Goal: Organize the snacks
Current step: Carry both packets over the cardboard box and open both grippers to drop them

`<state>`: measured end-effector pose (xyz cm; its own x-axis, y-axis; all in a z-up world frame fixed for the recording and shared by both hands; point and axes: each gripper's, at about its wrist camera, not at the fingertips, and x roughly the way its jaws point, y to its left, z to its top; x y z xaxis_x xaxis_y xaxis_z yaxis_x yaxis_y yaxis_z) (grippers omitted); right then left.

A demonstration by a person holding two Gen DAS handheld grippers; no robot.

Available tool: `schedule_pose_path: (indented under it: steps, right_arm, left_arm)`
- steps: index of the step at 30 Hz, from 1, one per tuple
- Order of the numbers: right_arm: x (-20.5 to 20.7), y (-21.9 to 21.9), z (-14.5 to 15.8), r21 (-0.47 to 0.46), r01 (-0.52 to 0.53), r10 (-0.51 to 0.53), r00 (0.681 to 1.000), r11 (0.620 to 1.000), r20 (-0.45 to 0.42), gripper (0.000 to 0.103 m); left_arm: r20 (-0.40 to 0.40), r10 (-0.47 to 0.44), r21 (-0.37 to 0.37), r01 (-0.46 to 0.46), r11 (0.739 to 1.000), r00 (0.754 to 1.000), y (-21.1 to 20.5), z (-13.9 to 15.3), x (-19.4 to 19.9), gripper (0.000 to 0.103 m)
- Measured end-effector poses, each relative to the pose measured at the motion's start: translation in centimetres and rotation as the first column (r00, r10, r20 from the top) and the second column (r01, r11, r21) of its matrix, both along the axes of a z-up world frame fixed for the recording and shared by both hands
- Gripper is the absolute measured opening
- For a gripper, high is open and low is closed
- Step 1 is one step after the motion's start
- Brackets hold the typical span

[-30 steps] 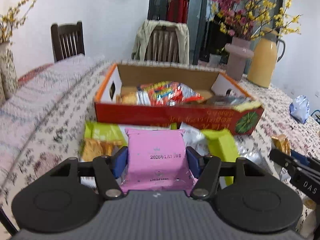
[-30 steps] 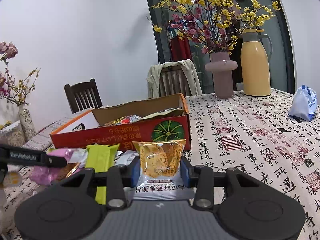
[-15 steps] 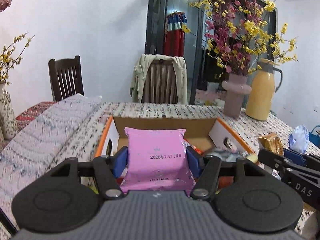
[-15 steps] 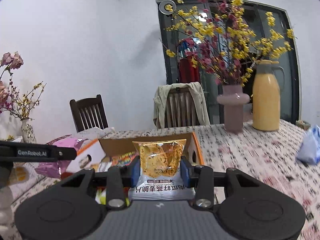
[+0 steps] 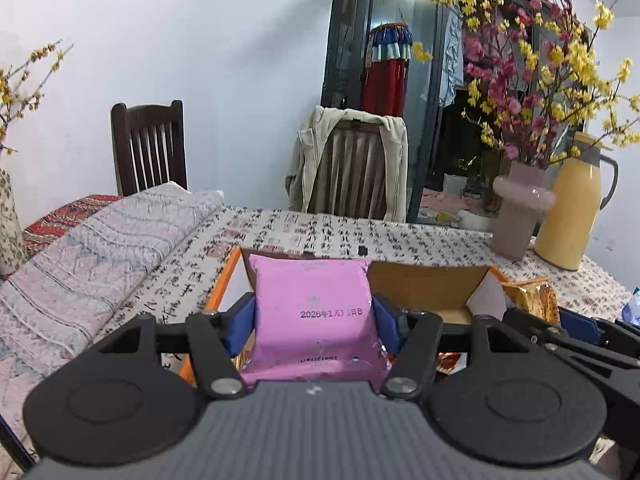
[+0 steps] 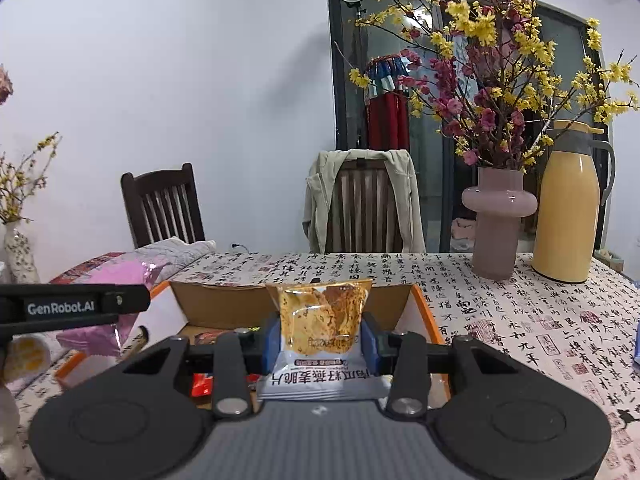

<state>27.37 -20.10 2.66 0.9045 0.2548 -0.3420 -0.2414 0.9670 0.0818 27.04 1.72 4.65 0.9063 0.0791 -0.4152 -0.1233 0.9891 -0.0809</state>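
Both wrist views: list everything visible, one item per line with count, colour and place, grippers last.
pink packet: 1, pink, held over the box.
chip packet: 1, clear and white with orange chips, held over the box.
box: 1, orange cardboard, open, on the table, snacks inside.
table: 1, white cloth with black script.
vase: 1, mauve, far right of table, yellow and pink blossoms.
flask: 1, yellow, right of the vase.
chairs: 2, dark wood, behind the table; one draped with a beige jacket.
blanket: 1, pale pink, table's left.
left gripper: black, blue pads, shut on the pink packet.
right gripper: black, blue pads, shut on the chip packet.
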Motion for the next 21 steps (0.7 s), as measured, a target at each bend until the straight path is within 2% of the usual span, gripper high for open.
schedule_pose_path:
  steps: [3,5,8,9,10,11,12,13,17,21]
  right_arm:
    - [0.6,-0.2,-1.1,0.012,-0.012,0.012,0.999,1.0,-0.048,0.04]
    - [0.4,-0.4,-1.2,0.016,-0.008,0.009,0.999,1.0,-0.052,0.04]
    - [0.1,-0.7,-1.1,0.021,0.011,-0.01,0.999,1.0,-0.051,0.047]
    - [0.0,-0.8,-1.0,0.026,0.018,-0.016,0.999,0.999,-0.051,0.057]
    - [-0.2,-1.0,-1.0,0.035,0.024,-0.022,0.999,0.999,-0.049,0.074]
    - [-0.4,-1.2,-0.9,0.045,0.036,-0.034,0.999,0.998,-0.04,0.083]
    - [-0.6,-1.4,-0.8,0.051,0.049,-0.048,0.998,0.997,-0.03,0.099]
    - [-0.6,-1.7,-0.8,0.054,0.057,-0.056,0.998,0.997,-0.025,0.103]
    - [-0.4,-1.9,-0.9,0.058,0.061,-0.058,0.997,0.996,-0.044,0.103]
    - [-0.7,-1.9,-0.5,0.062,0.057,-0.055,0.998,0.996,-0.022,0.103]
  left_arm:
    - [-0.01,-0.018,0.008,0.018,1.0,1.0,-0.1,-0.6,0.2,0.063]
    - [0.003,-0.023,0.006,0.023,1.0,1.0,-0.1,-0.5,-0.1,0.063]
    - [0.017,-0.015,-0.011,0.015,1.0,1.0,0.2,-0.4,-0.6,0.064]
    - [0.028,-0.009,-0.018,0.009,1.0,1.0,0.4,-0.4,-0.8,0.067]
    - [0.039,-0.003,-0.025,0.004,1.0,0.999,0.5,-0.3,-1.0,0.081]
    - [0.05,0.013,-0.031,-0.011,0.999,0.999,0.6,-0.2,-1.2,0.101]
    - [0.062,0.032,-0.033,-0.03,0.999,0.998,0.7,-0.1,-1.4,0.103]
    - [0.073,0.041,-0.03,-0.039,0.999,0.997,0.7,0.0,-1.5,0.103]
    - [0.062,0.042,-0.028,-0.041,0.999,0.997,0.7,-0.1,-1.3,0.103]
    - [0.072,0.045,-0.027,-0.043,0.999,0.996,0.7,0.1,-1.5,0.103]
